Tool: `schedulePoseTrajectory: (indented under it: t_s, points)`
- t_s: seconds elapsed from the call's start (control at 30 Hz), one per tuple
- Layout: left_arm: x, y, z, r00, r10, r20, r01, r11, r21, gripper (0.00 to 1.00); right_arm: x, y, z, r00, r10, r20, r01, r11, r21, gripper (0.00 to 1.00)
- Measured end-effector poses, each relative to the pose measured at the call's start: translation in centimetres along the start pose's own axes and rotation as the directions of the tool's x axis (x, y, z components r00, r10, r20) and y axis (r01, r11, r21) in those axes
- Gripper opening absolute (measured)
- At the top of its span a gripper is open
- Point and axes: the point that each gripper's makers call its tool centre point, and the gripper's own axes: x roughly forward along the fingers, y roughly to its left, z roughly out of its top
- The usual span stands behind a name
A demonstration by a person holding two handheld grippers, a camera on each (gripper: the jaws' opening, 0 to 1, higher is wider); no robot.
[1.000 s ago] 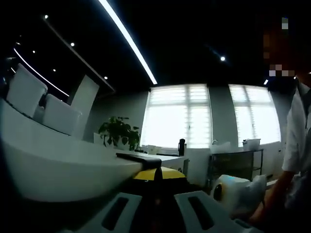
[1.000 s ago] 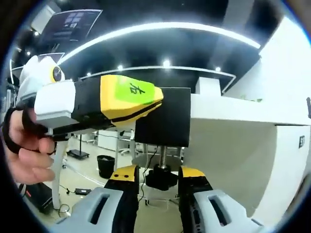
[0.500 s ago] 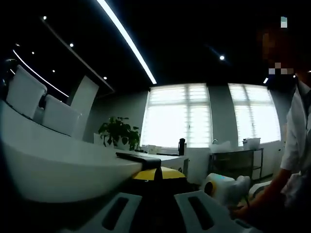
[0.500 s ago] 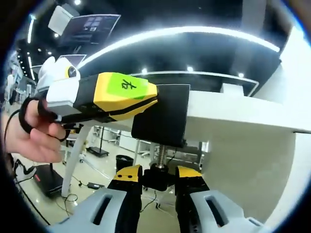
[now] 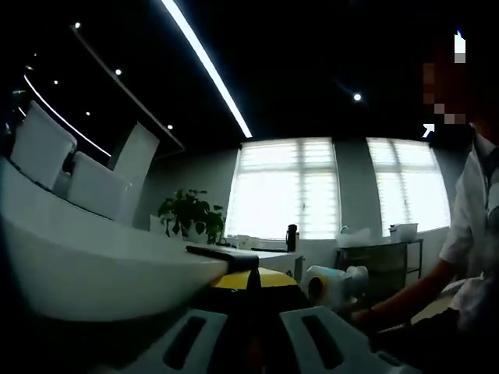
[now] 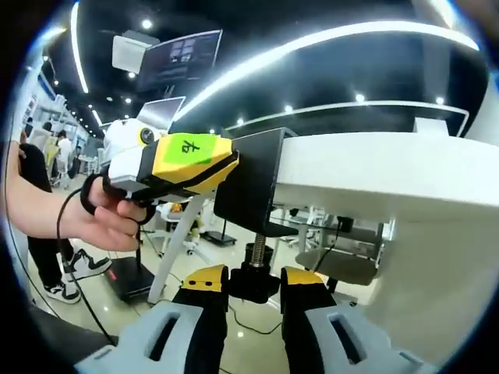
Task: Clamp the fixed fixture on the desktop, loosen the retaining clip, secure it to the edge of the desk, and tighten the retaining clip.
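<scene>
Black fixture sat hooked over the desk edge, right gripper jaws clamped on its screw knob (threaded rod above), left gripper jaws against its side, grip unclear.

Ahead of me a potted plant stands near the bright blinded windows, and a dark bottle sits on the far counter beside it. A long ceiling light strip runs overhead. To my left two white chair backs rise past the curved white surface. A low shelf unit stands under the right-hand window. From my other side I see a hanging monitor screen near the ceiling, a person in sneakers standing on the glossy floor, and white desk legs farther back.
</scene>
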Motion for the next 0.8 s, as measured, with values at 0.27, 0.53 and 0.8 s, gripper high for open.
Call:
schedulePoseTrajectory:
  t_s: [0.27, 0.53, 0.8]
  points:
    - [-0.2, -0.7, 0.9, 0.998, -0.042, 0.049, 0.043, 0.999, -0.009, 0.14, -0.4, -0.5, -0.3, 0.999, -0.033, -0.002, 0.033, 0.999, 0.011, 0.33]
    - [-0.7, -1.0, 2.2, 0.992, -0.055, 0.115, 0.058, 0.998, -0.026, 0.18, -1.8, -0.6, 0.0, 0.998, -0.068, 0.0, 0.068, 0.998, 0.014, 0.33]
    - [-0.9, -1.2, 3.4, 0.988, -0.051, 0.146, 0.055, 0.998, -0.024, 0.22, -2.9, -0.8, 0.1, 0.997, -0.077, -0.008, 0.077, 0.997, 0.005, 0.33]
